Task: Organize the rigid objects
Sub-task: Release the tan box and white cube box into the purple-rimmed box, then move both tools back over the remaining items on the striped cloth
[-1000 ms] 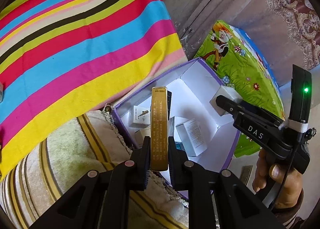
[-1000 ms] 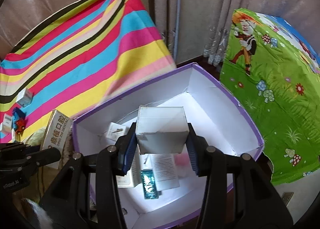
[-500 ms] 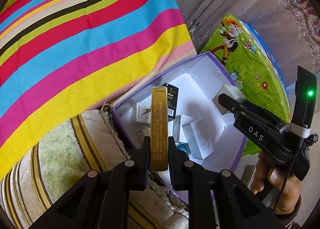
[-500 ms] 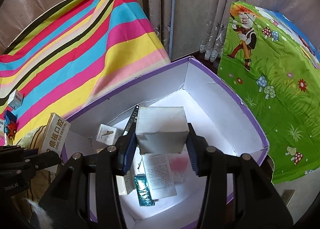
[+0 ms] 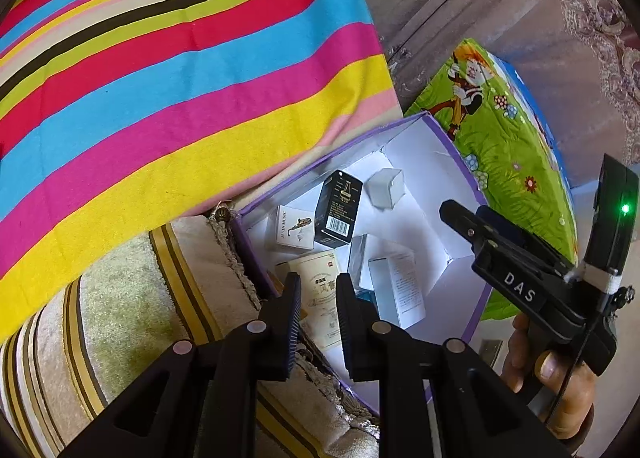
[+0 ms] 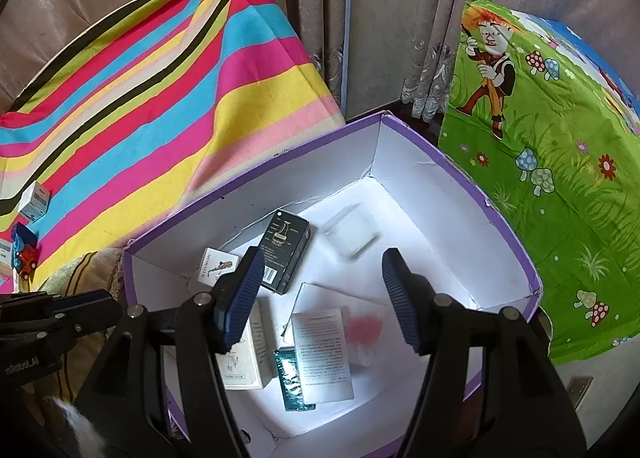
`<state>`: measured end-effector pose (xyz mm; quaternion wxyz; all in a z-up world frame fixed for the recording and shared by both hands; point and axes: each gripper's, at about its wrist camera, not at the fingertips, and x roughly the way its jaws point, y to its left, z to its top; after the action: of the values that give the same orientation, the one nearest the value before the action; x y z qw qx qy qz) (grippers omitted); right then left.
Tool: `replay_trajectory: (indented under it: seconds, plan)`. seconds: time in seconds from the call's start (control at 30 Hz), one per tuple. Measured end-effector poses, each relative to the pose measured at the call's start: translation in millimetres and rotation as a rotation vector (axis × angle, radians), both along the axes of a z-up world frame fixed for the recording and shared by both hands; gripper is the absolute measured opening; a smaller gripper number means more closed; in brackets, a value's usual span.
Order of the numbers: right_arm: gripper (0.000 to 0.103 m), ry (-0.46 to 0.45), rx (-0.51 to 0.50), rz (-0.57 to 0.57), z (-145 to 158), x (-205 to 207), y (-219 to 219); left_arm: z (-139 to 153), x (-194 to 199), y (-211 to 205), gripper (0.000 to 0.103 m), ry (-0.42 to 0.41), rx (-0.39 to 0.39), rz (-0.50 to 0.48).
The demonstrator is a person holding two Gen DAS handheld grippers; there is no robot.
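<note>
Over the purple box (image 6: 496, 213) at frame centre, both loads have just dropped in: the right gripper (image 6: 324, 290) is opening, empty, above the blurred white carton (image 6: 352, 234), while the left gripper (image 5: 318, 298) shows a narrow empty gap, so two more items are stowed.

- Left gripper (image 5: 318, 322) showing black ribbed fingers and silver screws
- Right gripper (image 6: 322, 294) wearing blue ribbed pads (image 6: 244, 290), "DAS" lettering, a glowing green light, a white band
</note>
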<state>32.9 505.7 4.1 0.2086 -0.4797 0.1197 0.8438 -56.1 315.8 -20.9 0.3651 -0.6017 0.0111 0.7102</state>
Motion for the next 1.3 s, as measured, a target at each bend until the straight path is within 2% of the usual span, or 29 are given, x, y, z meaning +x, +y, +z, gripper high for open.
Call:
replay_trajectory:
  seconds: [0.07, 0.2, 0.27, 0.53, 0.77, 1.03, 1.3]
  plan:
    - [0.068, 0.002, -0.005, 0.007, 1, 0, -1, 1, -1, -4, 0.022, -0.006, 0.014, 0.015]
    - [0.070, 0.009, -0.016, 0.018, 5, 0, -6, 7, -3, -14, 0.037, -0.010, 0.054, 0.051]
    - [0.070, 0.016, -0.031, 0.024, 7, 0, -11, 11, -3, -18, 0.041, -0.004, 0.067, 0.058]
    - [0.072, 0.054, -0.071, 0.095, 22, -5, -46, 25, -1, -52, 0.043, 0.053, 0.092, 0.095]
    - [0.073, 0.072, -0.089, 0.168, 29, -11, -86, 37, -5, -96, 0.063, 0.099, 0.139, 0.161]
    - [0.073, 0.058, -0.103, 0.265, 29, -22, -129, 38, -5, -147, 0.067, 0.096, 0.170, 0.205]
    - [0.073, 0.028, -0.048, 0.372, 27, -31, -174, 34, -13, -209, 0.068, 0.059, 0.215, 0.341]
